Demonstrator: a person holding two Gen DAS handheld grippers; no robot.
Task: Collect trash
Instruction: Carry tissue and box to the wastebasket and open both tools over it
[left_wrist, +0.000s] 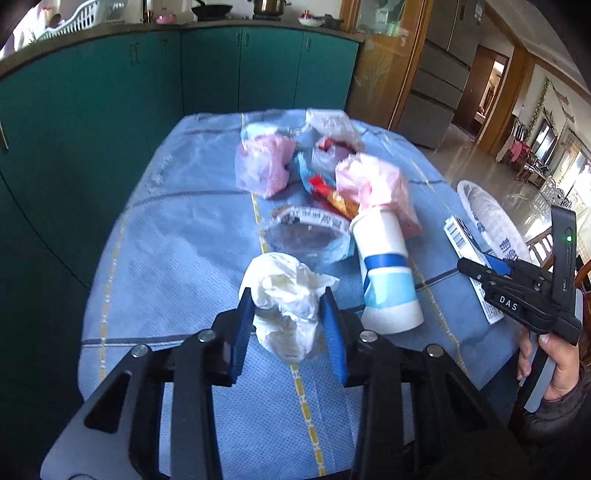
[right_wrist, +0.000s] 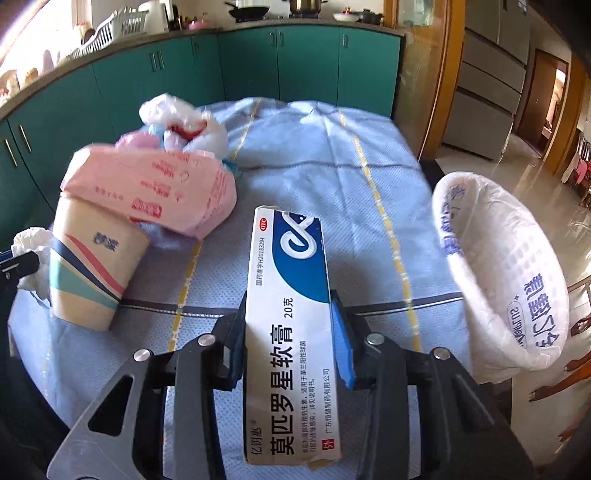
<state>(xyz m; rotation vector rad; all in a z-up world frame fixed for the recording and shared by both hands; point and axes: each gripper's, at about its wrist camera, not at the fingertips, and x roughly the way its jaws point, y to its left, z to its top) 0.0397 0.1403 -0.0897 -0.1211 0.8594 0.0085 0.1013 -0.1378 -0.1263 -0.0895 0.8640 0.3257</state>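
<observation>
Black-framed left gripper (left_wrist: 288, 314) and right gripper (right_wrist: 291, 325) are showing blue finger pads, silver screws, "DAS" lettering and a dark sleeve (left_wrist: 554, 417).

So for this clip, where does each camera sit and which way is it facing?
Left wrist: on the left gripper, angled down at the table; pads squeeze a crumpled tissue; the right gripper and hand show.
Right wrist: on the right gripper, facing likewise; clamps a medicine box.
Shared: paper cup, lined bin, green cabinets.
</observation>
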